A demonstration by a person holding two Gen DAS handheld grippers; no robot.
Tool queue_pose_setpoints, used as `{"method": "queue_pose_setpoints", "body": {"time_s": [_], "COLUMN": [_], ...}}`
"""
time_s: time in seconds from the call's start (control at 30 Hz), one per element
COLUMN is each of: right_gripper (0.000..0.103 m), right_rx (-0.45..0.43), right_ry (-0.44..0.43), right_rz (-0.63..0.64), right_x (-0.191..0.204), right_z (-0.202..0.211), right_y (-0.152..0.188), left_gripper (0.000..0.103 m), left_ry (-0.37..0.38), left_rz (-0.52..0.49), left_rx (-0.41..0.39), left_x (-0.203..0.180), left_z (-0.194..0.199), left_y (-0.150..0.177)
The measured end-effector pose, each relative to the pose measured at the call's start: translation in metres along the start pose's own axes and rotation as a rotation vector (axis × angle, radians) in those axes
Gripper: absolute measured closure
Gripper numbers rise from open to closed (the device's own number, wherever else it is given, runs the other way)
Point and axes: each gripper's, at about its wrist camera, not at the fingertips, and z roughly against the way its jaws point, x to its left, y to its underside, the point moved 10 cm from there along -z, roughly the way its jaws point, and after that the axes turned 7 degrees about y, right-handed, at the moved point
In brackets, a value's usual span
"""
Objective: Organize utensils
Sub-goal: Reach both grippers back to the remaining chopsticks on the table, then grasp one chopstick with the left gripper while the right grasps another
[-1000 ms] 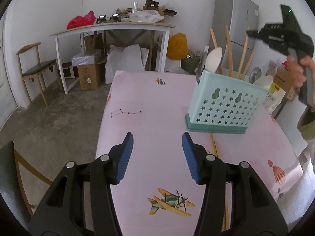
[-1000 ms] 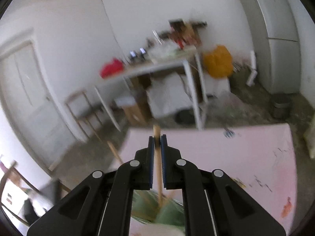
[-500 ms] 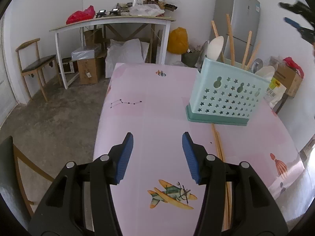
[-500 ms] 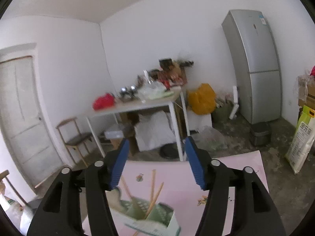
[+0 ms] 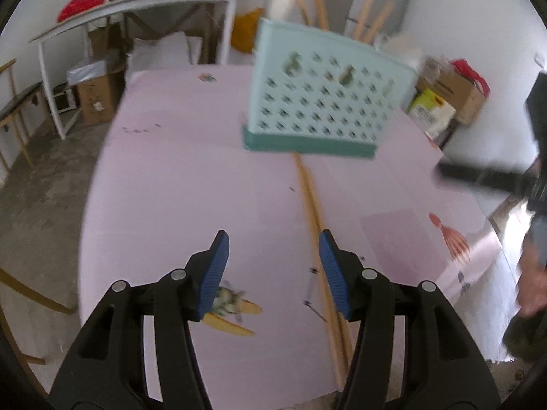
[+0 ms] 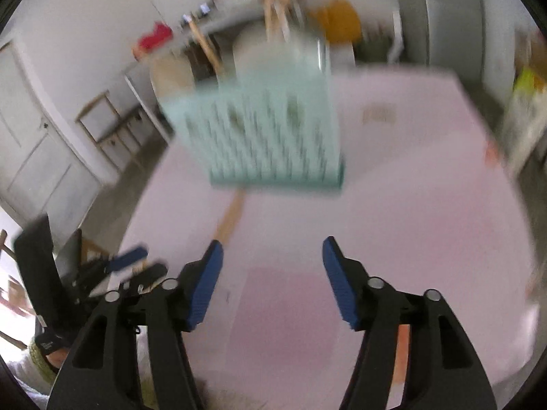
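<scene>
A mint-green perforated utensil caddy stands on the pink table, with wooden chopsticks and white spoons sticking out of its top. A pair of wooden chopsticks lies on the cloth from the caddy's base toward me. My left gripper hangs open just above the table, its right finger over the near end of those chopsticks. In the blurred right wrist view the caddy is ahead. My right gripper has nothing between its jaws, which are closing slightly. The loose chopsticks lie ahead to its left.
A white side table with clutter stands beyond the pink table, with cardboard boxes under it and a wooden chair to the left. A grey fridge and bags stand at the right. A person's hand shows at the right edge.
My right gripper has let go of a chopstick above the caddy, opened, and come down toward the table. My left gripper has moved forward and down toward the loose chopsticks.
</scene>
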Motion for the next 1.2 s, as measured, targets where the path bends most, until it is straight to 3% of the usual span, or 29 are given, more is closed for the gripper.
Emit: {"method": "queue_pose_setpoints", "body": {"time_s": [0.1,0.27,0.5,0.8,0.93,1.07,1.2], "right_gripper": [0.050,0.050,0.050,0.050,0.050,0.053,0.056], "right_rx": [0.065,0.024,0.020,-0.009,0.000,0.020,0.041], "right_ry": [-0.016,-0.006,-0.003,-0.036,-0.048,-0.076,-0.089], "right_rz": [-0.032,-0.037,-0.062,-0.052,-0.039,-0.009,0.040], "right_x": [0.003,-0.003,-0.005,0.009,0.017,0.033,0.050], "right_z": [-0.015,-0.004,-0.007,-0.007,-0.009,-0.013,-0.021], "right_y": [0.023,0.019,0.012,0.002,0.005,0.011,0.017], "left_gripper": [0.052,0.056,0.059,0.061,0.071,0.091,0.097], "left_ry": [0.007,-0.017,-0.038,-0.087,-0.119,-0.134,-0.130], "left_rz": [-0.023,-0.099,-0.072,-0.110,-0.119,-0.085,-0.018], "left_rx": [0.036,0.044,0.056,0.069,0.070,0.072,0.078], "left_x": [-0.012,-0.025,-0.012,-0.011,-0.006,0.004,0.018], "left_z": [-0.012,-0.022,-0.027,-0.031,-0.029,-0.025,-0.019], "left_y": [0.006,0.011,0.014,0.013,0.012,0.010,0.009]}}
